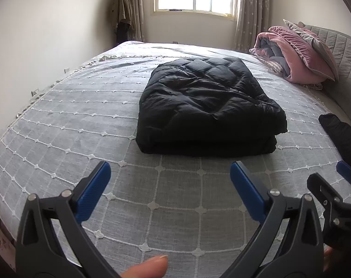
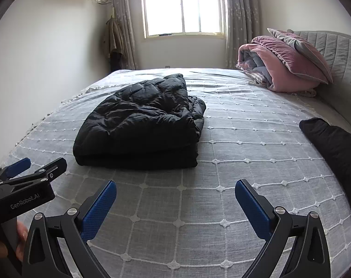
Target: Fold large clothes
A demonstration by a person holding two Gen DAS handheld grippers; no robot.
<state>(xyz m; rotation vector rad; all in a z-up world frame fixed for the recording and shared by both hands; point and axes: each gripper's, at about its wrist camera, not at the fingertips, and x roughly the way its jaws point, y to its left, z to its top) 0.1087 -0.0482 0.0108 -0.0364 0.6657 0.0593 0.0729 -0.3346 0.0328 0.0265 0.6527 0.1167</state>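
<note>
Blue pads [image 1: 94,191] of the left claw [image 1: 170,173] fill the near foreground of its own view, spread wide with nothing between them, hovering over the grey bedspread [image 1: 59,120]. A fingertip [image 1: 150,267] shows at the bottom edge below them. Ahead of this claw, slightly to its right and apart from it, lies the black jacket [image 1: 208,106], folded into a thick puffy stack on the bed.

The right claw [image 2: 175,193] is likewise wide open and holds nothing, level above the bedspread [image 2: 256,153]; the jacket [image 2: 140,125] lies ahead and to its left. The left claw [image 2: 25,180] shows just beside it on the left. Well off to its right lies a dark cloth [image 2: 337,148] at the bed's edge, and far ahead on the right a rolled pink quilt [image 2: 282,67] rests against the headboard [image 2: 337,53].
</note>
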